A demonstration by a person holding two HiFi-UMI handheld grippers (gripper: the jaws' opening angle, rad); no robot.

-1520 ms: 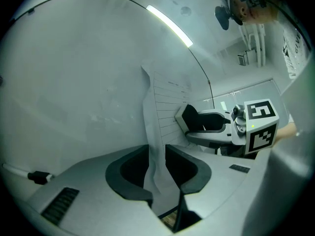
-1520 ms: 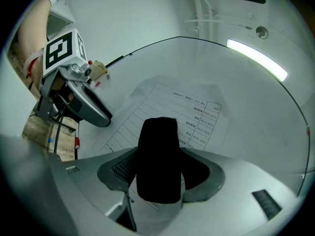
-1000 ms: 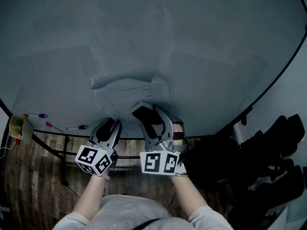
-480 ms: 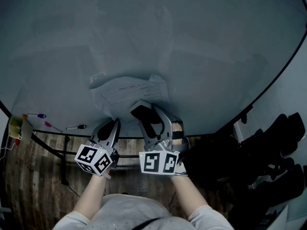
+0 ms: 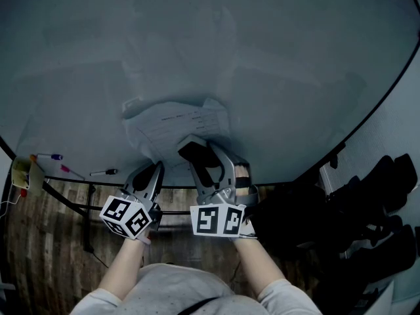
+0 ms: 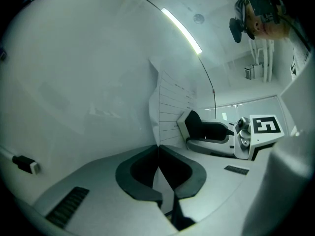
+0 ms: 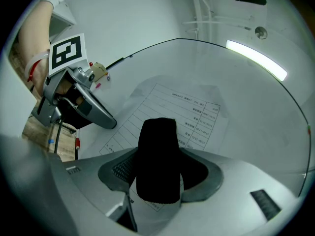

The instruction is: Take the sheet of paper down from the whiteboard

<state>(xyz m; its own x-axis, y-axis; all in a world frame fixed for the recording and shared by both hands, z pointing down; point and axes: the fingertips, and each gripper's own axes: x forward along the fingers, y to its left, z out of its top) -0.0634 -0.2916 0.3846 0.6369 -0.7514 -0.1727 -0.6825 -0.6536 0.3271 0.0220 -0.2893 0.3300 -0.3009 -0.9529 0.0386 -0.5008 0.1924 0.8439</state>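
Note:
A printed sheet of paper (image 5: 174, 125) lies buckled against the whiteboard (image 5: 230, 51), its upper corners lifted. My left gripper (image 5: 155, 168) is shut on the sheet's lower left edge; in the left gripper view the paper (image 6: 170, 107) runs straight into the closed jaws (image 6: 158, 150). My right gripper (image 5: 195, 148) is shut on the lower middle of the sheet; in the right gripper view its black pad (image 7: 157, 151) presses on the table of text (image 7: 172, 109). The other gripper shows in each gripper view: the right (image 6: 209, 132), the left (image 7: 81, 104).
Several markers (image 5: 105, 173) lie on the board's ledge at lower left, beside a small yellow-green object (image 5: 21, 173). The board's dark frame (image 5: 367, 120) runs down the right side. Dark bulky items (image 5: 367, 215) stand at the right, on a wooden floor (image 5: 39, 241).
The sheet has shifted a little up and left and buckled more. Both grippers have crept slightly the same way, still holding it.

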